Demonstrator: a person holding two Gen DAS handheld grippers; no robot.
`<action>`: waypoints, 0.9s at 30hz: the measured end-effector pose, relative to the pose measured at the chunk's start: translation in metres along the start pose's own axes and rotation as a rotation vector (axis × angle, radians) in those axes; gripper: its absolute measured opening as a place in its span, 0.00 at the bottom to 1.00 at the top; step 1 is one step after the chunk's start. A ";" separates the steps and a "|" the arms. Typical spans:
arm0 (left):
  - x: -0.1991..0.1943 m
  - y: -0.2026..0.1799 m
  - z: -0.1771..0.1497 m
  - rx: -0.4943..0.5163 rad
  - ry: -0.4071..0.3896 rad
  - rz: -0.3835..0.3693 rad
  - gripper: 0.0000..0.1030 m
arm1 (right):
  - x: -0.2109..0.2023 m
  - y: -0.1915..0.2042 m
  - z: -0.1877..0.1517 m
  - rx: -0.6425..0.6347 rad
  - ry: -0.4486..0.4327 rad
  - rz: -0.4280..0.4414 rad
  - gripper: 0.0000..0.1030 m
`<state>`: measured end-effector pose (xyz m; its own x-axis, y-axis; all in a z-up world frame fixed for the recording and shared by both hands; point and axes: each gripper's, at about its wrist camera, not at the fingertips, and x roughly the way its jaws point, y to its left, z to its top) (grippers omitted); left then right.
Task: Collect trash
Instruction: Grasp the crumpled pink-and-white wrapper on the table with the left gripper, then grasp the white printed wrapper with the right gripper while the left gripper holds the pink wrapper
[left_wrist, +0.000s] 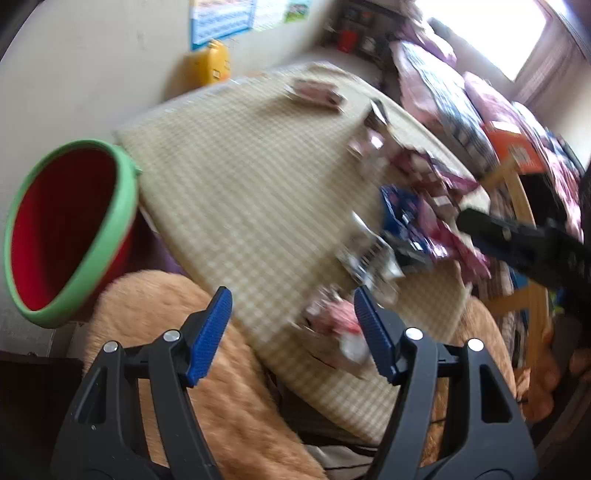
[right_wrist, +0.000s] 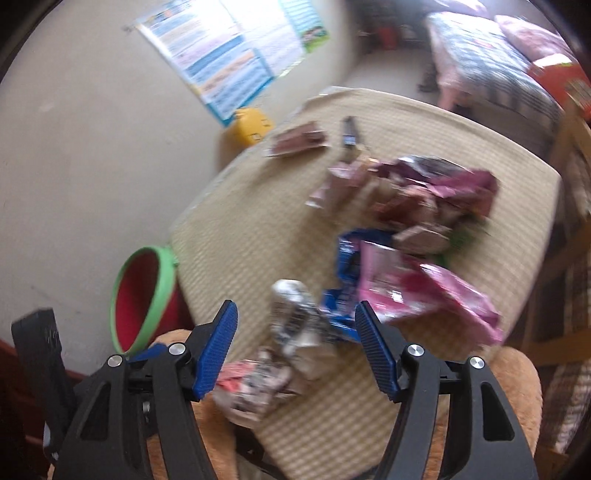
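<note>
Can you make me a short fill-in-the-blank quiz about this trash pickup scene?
1. The bin beside the table has a red inside and a ____ rim.
2. The wrappers lie on a ____ tablecloth.
3. The container by the wall is ____.
4. Both the left gripper and right gripper have jaws that are ____.

Answers: green; checked; yellow; open
</note>
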<state>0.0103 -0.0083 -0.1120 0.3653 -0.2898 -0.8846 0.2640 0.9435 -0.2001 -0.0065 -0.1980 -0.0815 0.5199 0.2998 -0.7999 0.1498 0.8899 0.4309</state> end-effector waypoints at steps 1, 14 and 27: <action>0.003 -0.006 -0.002 0.012 0.011 -0.005 0.64 | 0.000 -0.006 -0.001 0.013 0.000 0.001 0.62; 0.043 -0.026 -0.011 0.076 0.095 0.026 0.45 | 0.015 -0.003 -0.011 -0.011 0.050 0.029 0.62; 0.015 -0.016 0.002 0.069 -0.041 0.077 0.29 | 0.029 0.003 -0.014 -0.030 0.082 0.008 0.62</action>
<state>0.0131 -0.0280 -0.1210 0.4228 -0.2246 -0.8780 0.2943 0.9503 -0.1014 -0.0030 -0.1819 -0.1096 0.4501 0.3333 -0.8285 0.1198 0.8968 0.4259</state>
